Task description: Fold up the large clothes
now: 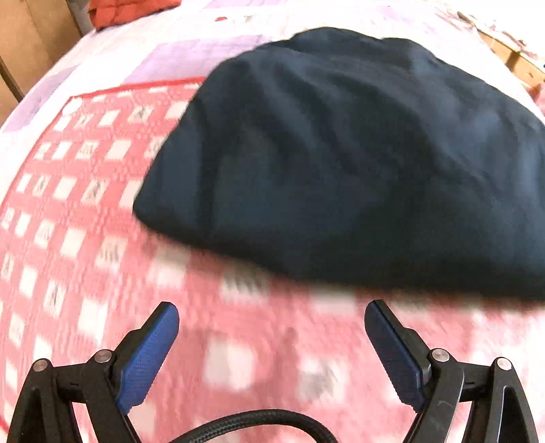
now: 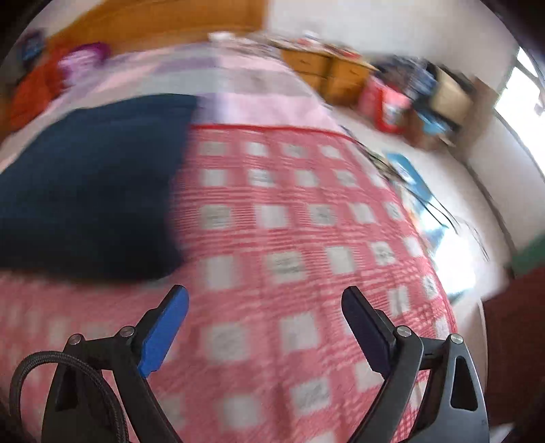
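**Folded dark garment on the checked bedcover, both grippers empty**

Red-and-white checked quilted bedcover [image 1: 68, 211] covers the near part of a bed, and behind its red border lies a pale pink and lilac patchwork sheet [image 1: 163, 58]. On the bedcover rests the dark navy folded garment [image 1: 340, 163], a thick soft bundle with several wrinkles on its top; its far edge goes over the red border onto the pale sheet.

In the left wrist view, the left gripper [image 1: 271, 318] hangs just in front of the near edge of the garment, apart from it. Its blue-padded fingers [image 1: 150, 354] stand wide apart and nothing is between them.

In the right wrist view, the right gripper [image 2: 265, 305] is above the bare checked cover, and the garment [image 2: 88, 184] lies to its left side. Its jaws are also spread wide and hold nothing.

Both views are blurred. At the far corner of the bed I see an orange-red cloth [image 1: 129, 10]. Beside the bed stand a wooden drawer cabinet [image 2: 327, 73] and a red container [image 2: 385, 102], and the floor is light.
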A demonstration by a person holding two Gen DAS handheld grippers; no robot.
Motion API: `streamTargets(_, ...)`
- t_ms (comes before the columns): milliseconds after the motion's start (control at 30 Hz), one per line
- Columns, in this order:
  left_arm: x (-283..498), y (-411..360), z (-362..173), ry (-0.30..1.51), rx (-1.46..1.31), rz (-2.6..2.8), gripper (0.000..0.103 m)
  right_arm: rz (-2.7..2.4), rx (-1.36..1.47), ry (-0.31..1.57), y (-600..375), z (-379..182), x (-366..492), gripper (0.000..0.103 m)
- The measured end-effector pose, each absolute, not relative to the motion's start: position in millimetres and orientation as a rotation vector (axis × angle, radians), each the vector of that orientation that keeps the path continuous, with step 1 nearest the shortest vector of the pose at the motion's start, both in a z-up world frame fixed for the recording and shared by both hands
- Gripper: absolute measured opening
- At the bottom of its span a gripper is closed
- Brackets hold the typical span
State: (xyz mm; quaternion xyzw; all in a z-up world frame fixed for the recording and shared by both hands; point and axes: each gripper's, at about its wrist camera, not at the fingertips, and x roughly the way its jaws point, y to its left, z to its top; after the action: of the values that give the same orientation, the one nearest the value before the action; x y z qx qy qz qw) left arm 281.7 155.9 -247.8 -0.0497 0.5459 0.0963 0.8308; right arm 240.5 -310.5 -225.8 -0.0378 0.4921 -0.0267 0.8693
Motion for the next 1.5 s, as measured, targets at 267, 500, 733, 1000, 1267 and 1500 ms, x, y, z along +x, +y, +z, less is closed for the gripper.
streamTargets(267,201,88,-168,1.208,-0.059,0.162,0.092,0.151,-0.072,0.98,-178,-125,157,0.094)
streamTargets(500,149,60,-101,1.208,-0.081,0.123,0.092,0.203,-0.086,0.972,-124,-49,98,0.094)
streamTargets(733,116,43,-47,1.17,-0.058,0.128,0.092,0.177,-0.06,0.962,-127,9,61,0.094)
streamTargets(1000,90,24,-5,1.119,-0.046,0.099,0.092,0.171,-0.021,0.975,-139,39,35,0.094)
streamTargets(1267,73,10,19,1.082,-0.027,0.056,0.092,0.163,0.002,0.96,-143,61,16,0.094)
streamTargets(1500,63,7,37,1.037,-0.012,0.063,0.092,0.144,0.023,0.935,-144,76,5,0.094)
